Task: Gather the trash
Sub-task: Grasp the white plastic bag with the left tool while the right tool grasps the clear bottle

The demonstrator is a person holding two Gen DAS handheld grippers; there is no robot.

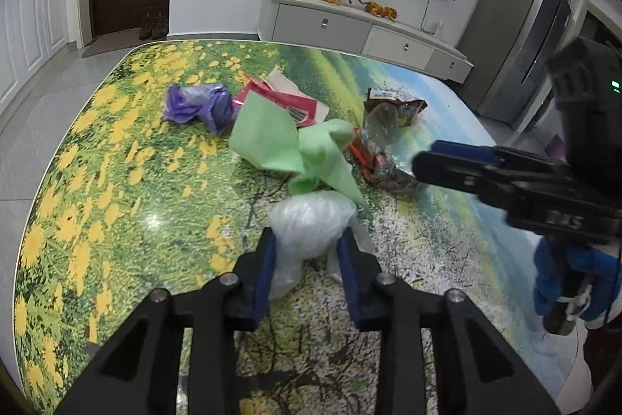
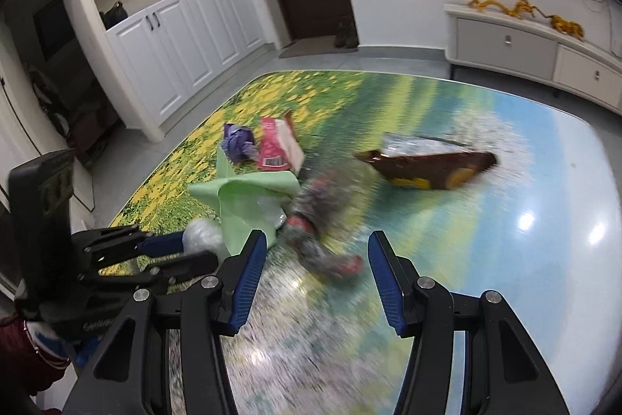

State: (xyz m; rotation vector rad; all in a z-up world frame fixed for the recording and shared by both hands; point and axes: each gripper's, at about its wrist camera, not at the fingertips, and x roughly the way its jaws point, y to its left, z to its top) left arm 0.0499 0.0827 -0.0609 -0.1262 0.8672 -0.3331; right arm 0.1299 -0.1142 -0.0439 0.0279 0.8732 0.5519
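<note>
clear bag (image 1: 309, 220) before paper (image 1: 268, 139), on table (image 1: 116, 181)

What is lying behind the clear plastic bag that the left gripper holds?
Directly behind the clear plastic bag lies crumpled green paper, touching it. Farther back are a purple bag and a red packet, partly covered by the paper.

White letters reading "DAS" stand on the right gripper (image 1: 418, 164); other print is unreadable.
</note>
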